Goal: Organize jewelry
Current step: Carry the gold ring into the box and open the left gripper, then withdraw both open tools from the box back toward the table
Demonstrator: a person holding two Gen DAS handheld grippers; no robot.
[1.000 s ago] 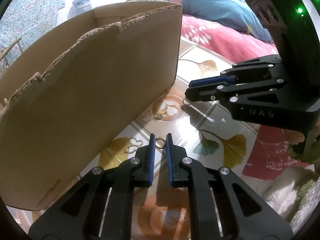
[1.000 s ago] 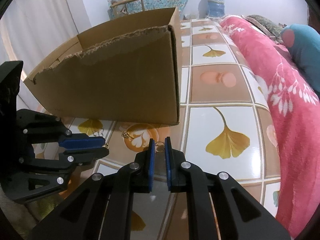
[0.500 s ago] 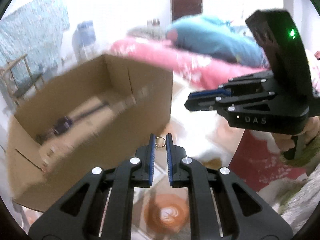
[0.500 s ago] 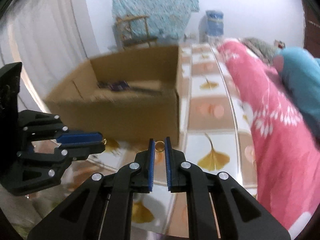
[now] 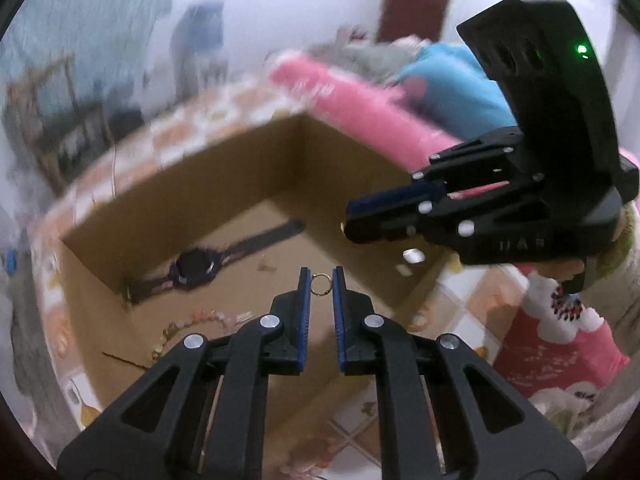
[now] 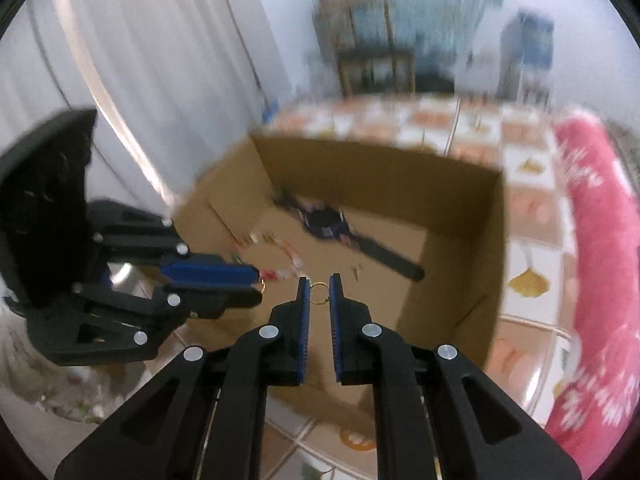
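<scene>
Left gripper (image 5: pixel 320 282) and right gripper (image 6: pixel 318 290) above the cardboard box (image 5: pixel 192 184), each pinching a small gold ring (image 5: pixel 320 284).

The left gripper (image 5: pixel 320 280) is black plastic with blue ribbed pads and silver round screws on its arms; the right gripper (image 5: pixel 346 222) looks the same; a green light shines on its housing, faint letters lower.

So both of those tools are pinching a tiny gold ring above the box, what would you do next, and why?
Probably lower both a little, then let go. The left tool pinches a small gold ring and the right tool another ring, both over the open cardboard box, where a dark watch and a bead bracelet already lie. Dropping from lower should keep the rings from bouncing.
</scene>
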